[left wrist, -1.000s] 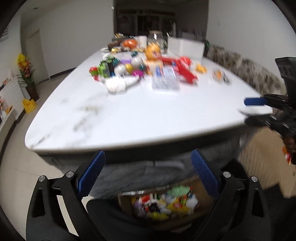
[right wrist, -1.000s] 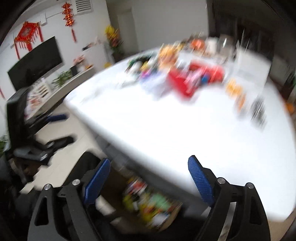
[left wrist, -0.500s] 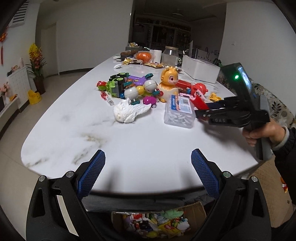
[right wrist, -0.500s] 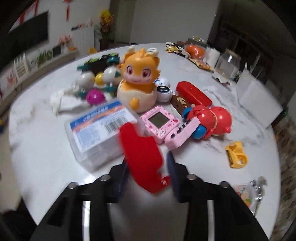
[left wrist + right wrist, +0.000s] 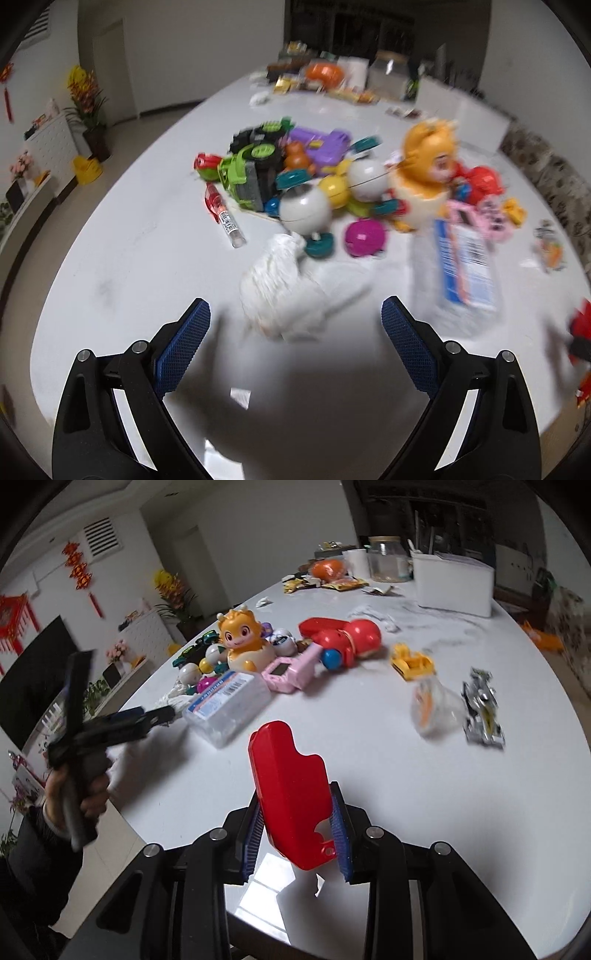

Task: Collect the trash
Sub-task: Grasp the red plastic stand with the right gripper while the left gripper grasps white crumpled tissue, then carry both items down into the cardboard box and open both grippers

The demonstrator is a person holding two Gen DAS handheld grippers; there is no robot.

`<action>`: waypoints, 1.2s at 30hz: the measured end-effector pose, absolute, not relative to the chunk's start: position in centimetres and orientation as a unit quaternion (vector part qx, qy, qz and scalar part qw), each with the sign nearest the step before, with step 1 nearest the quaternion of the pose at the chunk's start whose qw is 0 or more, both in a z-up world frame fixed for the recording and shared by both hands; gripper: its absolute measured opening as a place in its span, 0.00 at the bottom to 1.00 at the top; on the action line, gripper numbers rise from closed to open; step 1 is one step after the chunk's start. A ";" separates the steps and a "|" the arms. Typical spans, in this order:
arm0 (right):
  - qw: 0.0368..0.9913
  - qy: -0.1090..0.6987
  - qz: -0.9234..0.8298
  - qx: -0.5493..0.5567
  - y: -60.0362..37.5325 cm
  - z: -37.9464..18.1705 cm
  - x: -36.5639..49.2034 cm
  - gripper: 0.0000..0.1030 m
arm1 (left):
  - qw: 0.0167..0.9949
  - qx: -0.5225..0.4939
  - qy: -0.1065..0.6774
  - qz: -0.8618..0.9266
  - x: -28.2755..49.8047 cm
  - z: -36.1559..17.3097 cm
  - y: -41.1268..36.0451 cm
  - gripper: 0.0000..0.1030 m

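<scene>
A crumpled white tissue lies on the white table, just in front of the toy heap. My left gripper hovers over the tissue's near end, open, with nothing between its pads; the picture is blurred. The right wrist view shows the same left gripper in a hand at the left, pointing at the tissue. My right gripper is shut on a flat red plastic piece, which it holds upright above the table's near part. That red piece also peeks in at the left view's right edge.
A heap of toys fills the table's middle, with an orange figure, a clear box with a blue label and a red pen. A clear wrapper and a silver wrapper lie right; a white box stands behind.
My left gripper has moved forward over the table to the tissue; the cardboard box below the edge has left view. My right gripper closed on the red piece and drew it back from the toys.
</scene>
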State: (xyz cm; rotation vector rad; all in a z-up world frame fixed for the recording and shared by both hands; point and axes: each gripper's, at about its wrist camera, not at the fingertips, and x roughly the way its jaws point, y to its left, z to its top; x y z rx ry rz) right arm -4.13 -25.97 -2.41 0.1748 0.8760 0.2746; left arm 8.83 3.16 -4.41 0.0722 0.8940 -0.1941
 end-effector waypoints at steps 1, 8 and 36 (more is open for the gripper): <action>0.893 0.423 0.131 0.083 -25.9 -2.6 -4.3 0.32 | 0.891 0.039 0.444 -0.090 9.7 -4.9 3.0 0.88; 0.890 0.422 0.150 0.087 -24.5 -3.3 -4.6 0.32 | 0.901 0.033 0.413 -0.127 5.4 -2.6 3.2 0.31; 0.841 0.493 0.218 0.046 -20.5 -7.7 -13.4 0.64 | 0.868 0.139 0.423 -0.220 -12.8 -7.0 1.8 0.84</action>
